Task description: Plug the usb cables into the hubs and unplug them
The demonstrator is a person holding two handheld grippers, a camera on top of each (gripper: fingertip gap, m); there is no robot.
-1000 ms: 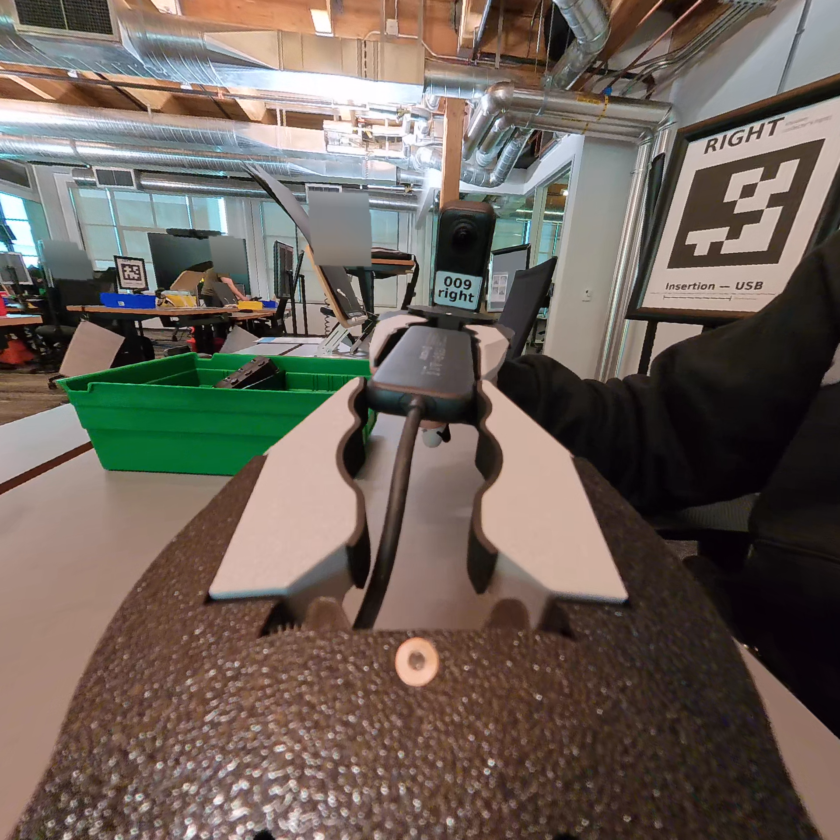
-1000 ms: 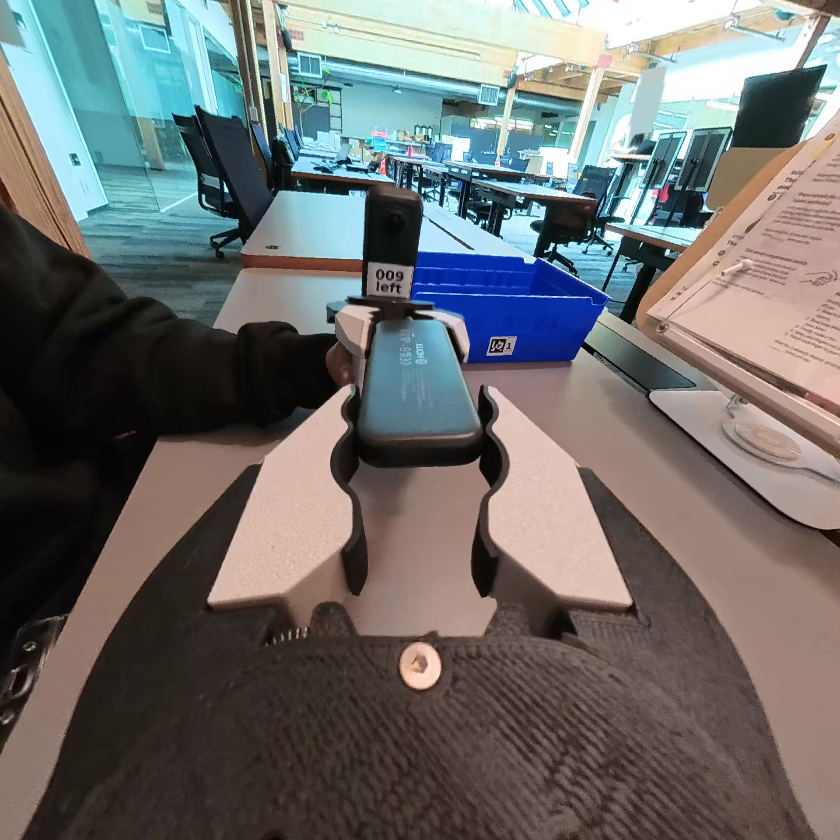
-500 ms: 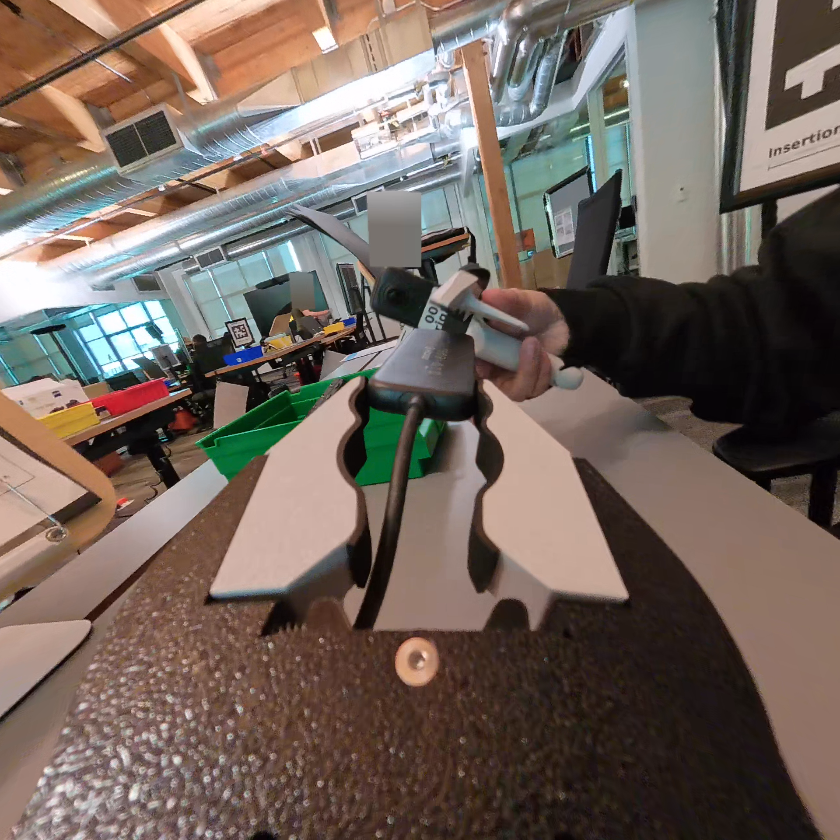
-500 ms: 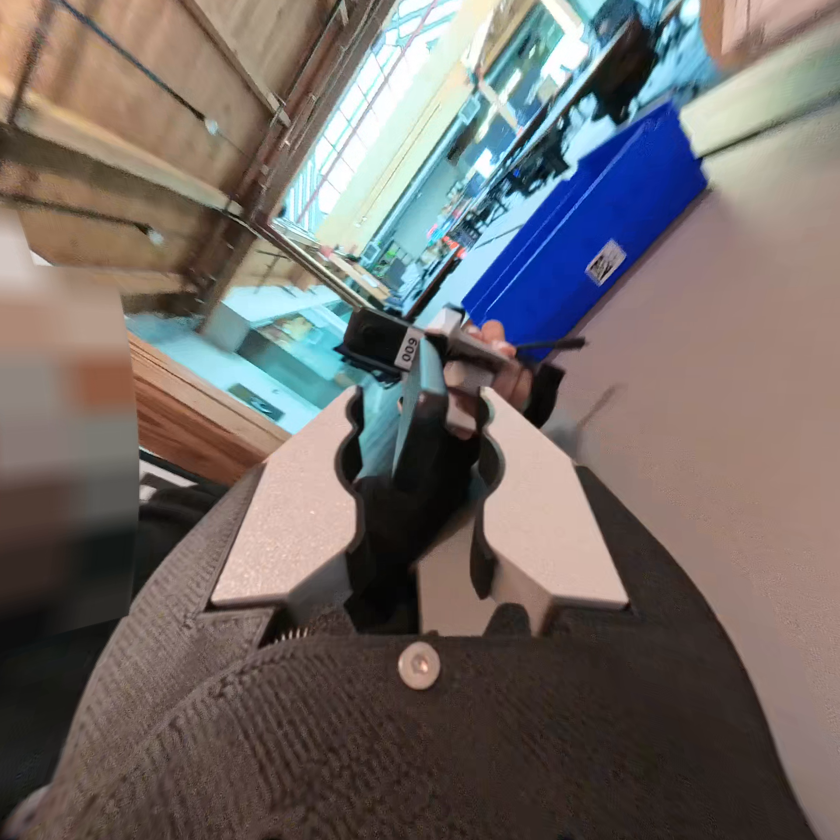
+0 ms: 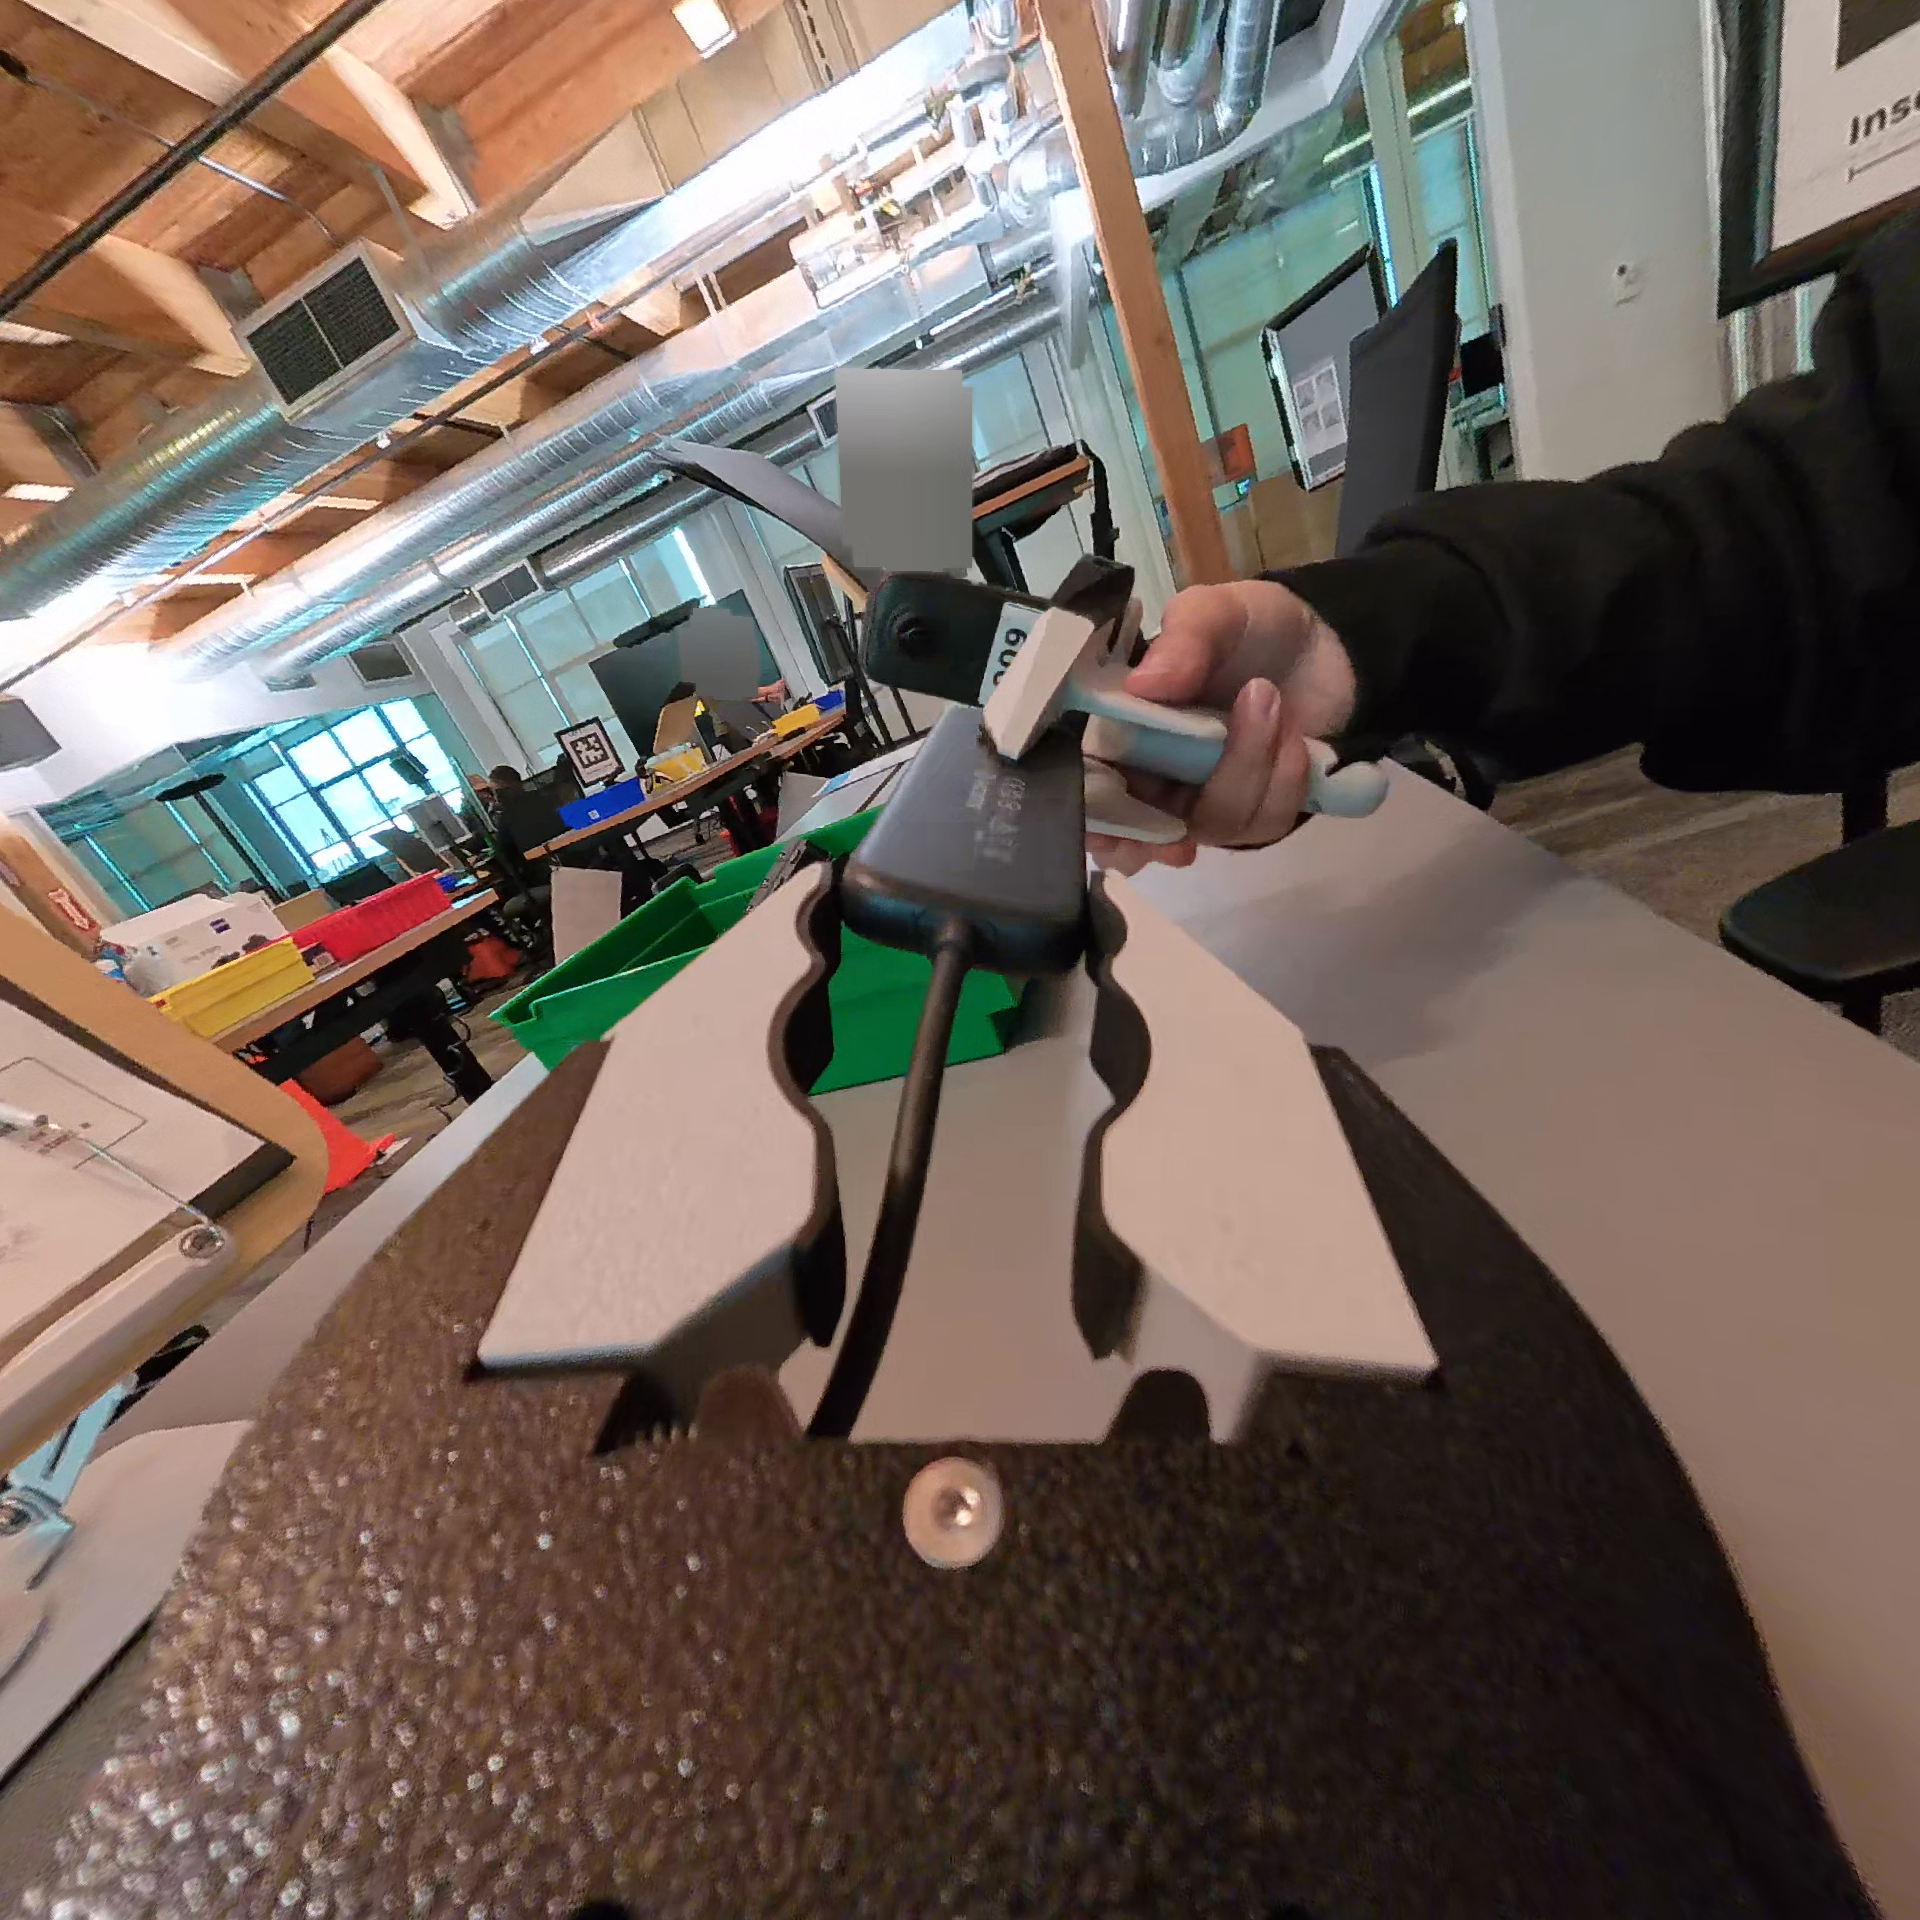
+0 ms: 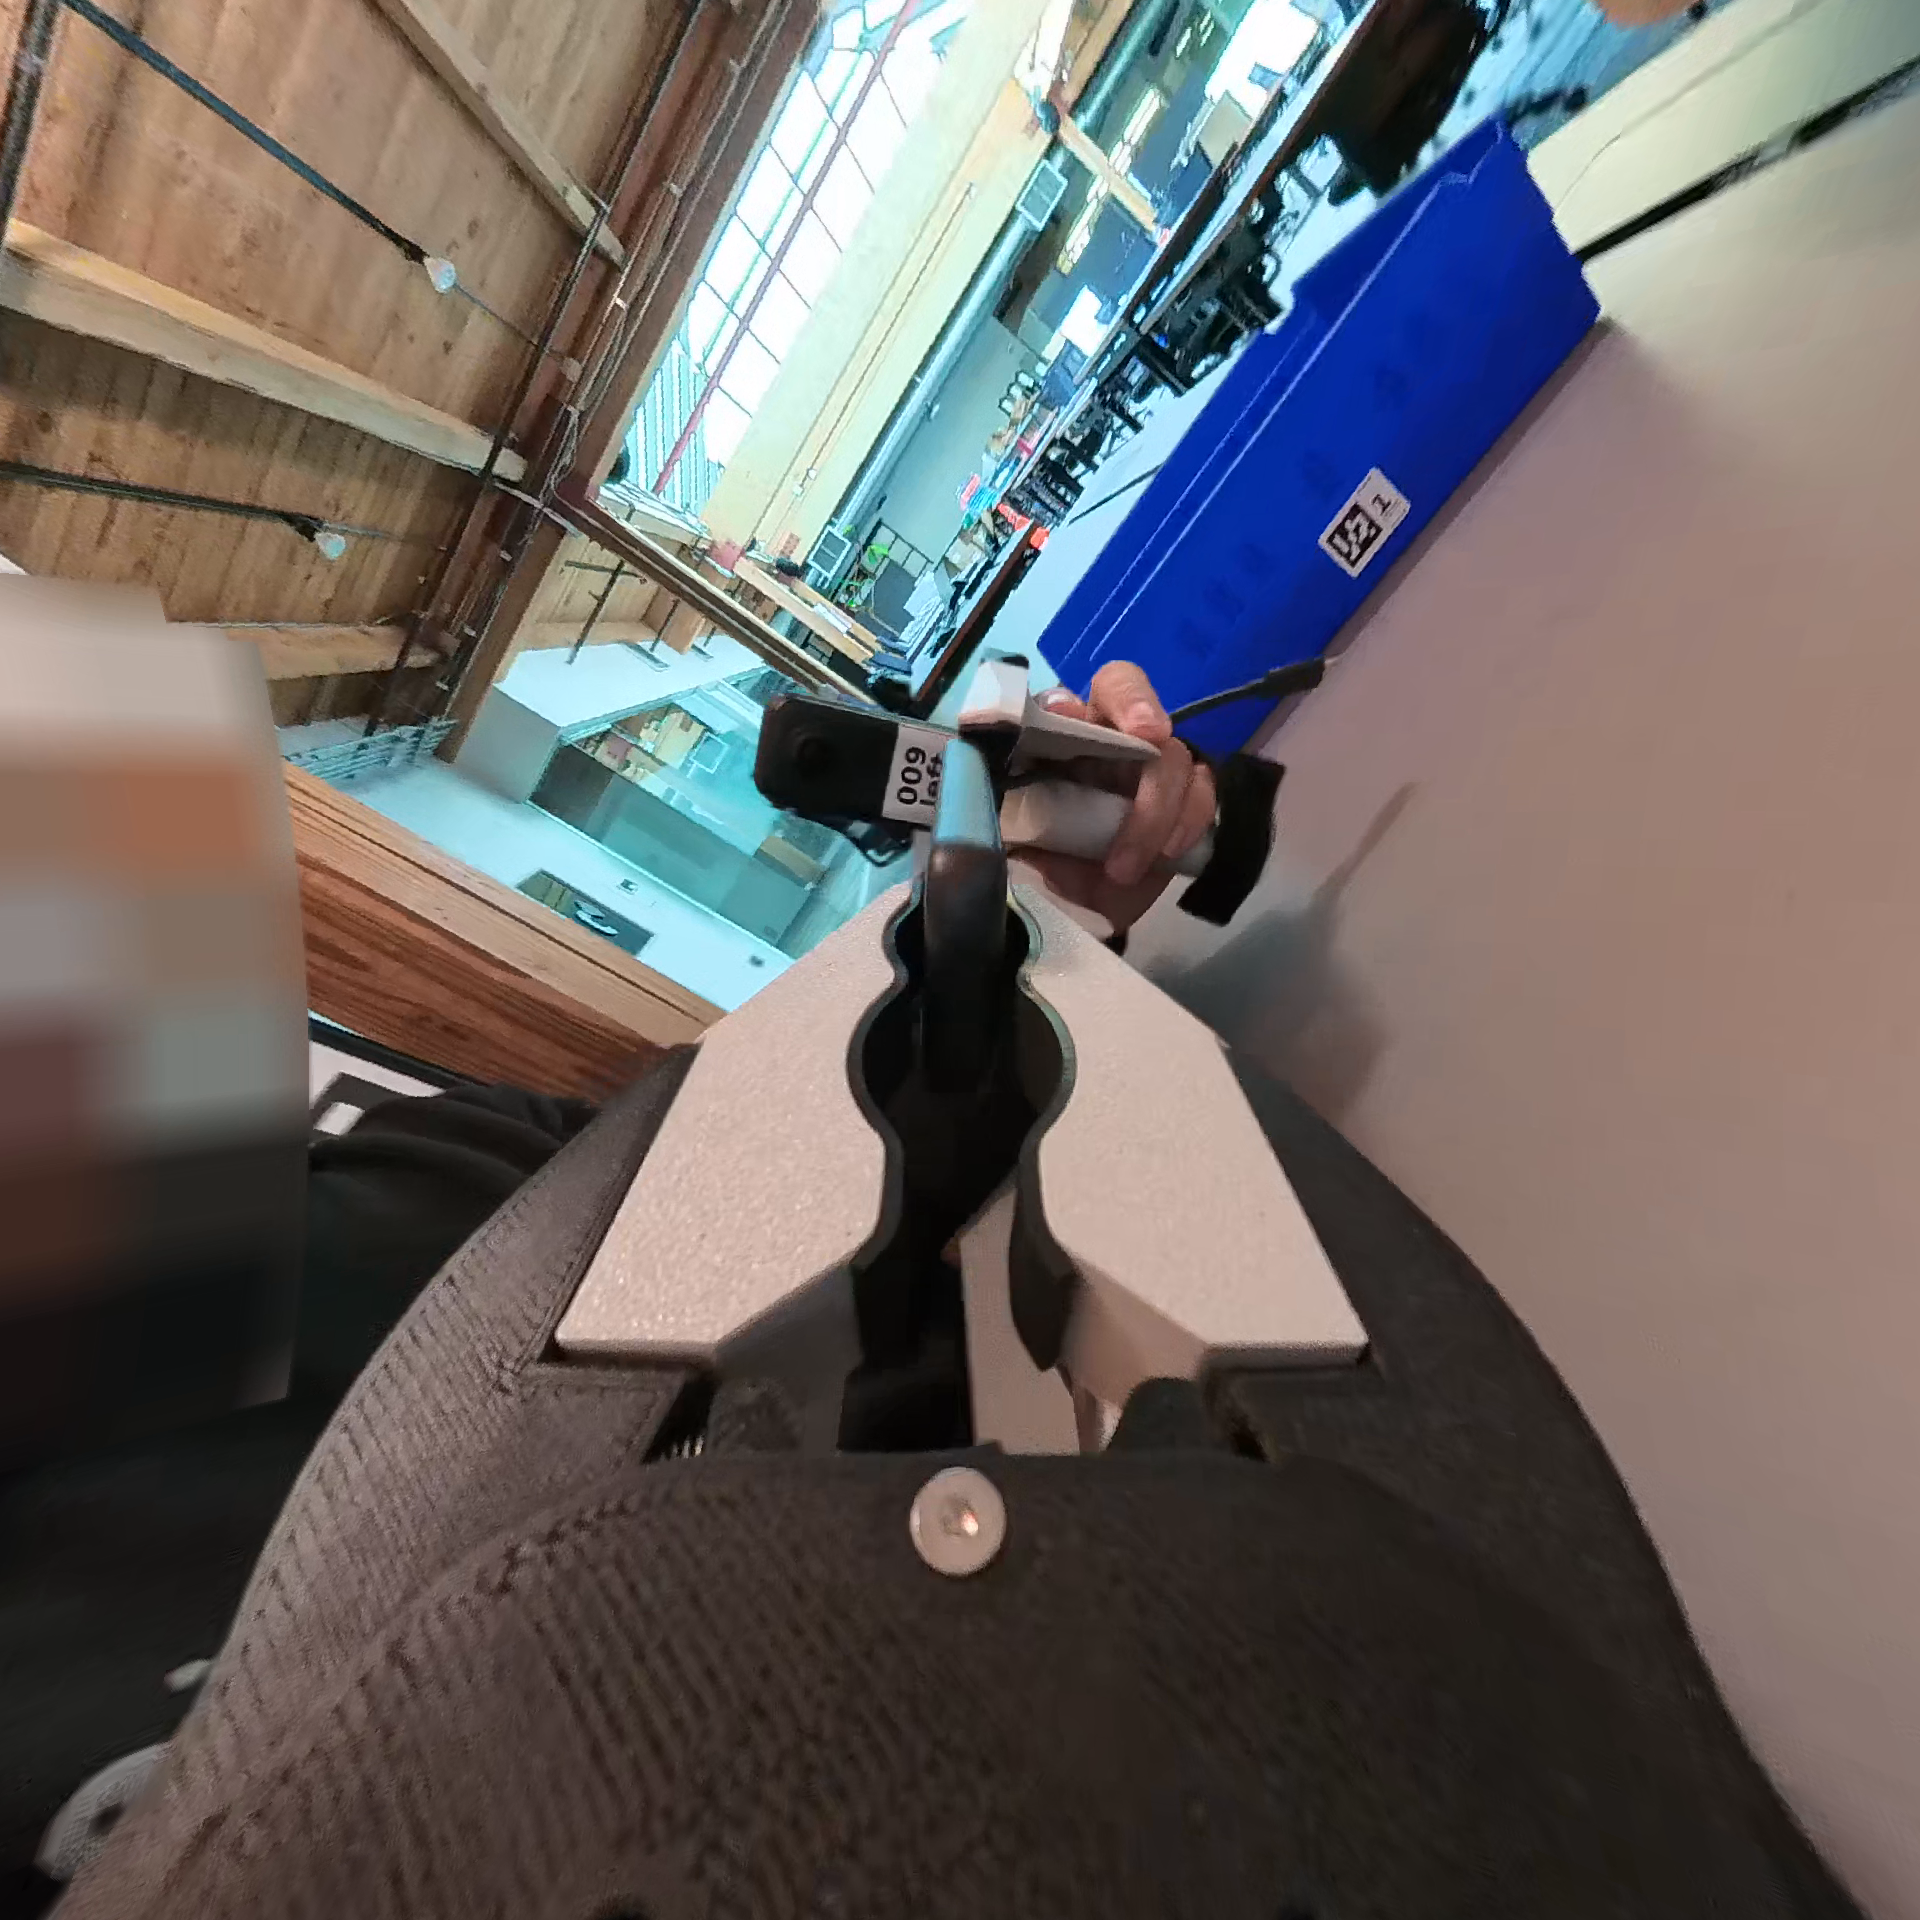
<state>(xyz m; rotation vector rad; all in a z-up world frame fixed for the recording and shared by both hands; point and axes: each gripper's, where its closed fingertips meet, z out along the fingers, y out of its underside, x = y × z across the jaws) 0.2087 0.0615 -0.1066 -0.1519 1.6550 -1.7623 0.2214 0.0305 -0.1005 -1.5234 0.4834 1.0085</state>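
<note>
Two handheld grippers share one dark USB hub (image 5: 971, 831) above the grey bench (image 5: 1558, 1091): your left gripper (image 5: 961, 925) has its jaws clamped across the hub's cabled end, and your right gripper (image 6: 961, 940) has its jaws pressed together on the opposite end, seen edge-on in the right wrist view. The hub hangs in the air between them, clear of the bench, its long axis running from one gripper straight to the other and rising away from the left one; its black cable (image 5: 904, 1164) trails back between the left fingers, and the plug (image 6: 1283, 681) dangles beyond your left hand (image 6: 1132, 800), just in front of the blue bin (image 6: 1351, 416). The two grips are rolled differently, so any further turn of either wrist could twist the hub out of one pair of jaws and drop it. A tug on the cable could do the same. The green bin (image 5: 644, 987) stands behind.
</note>
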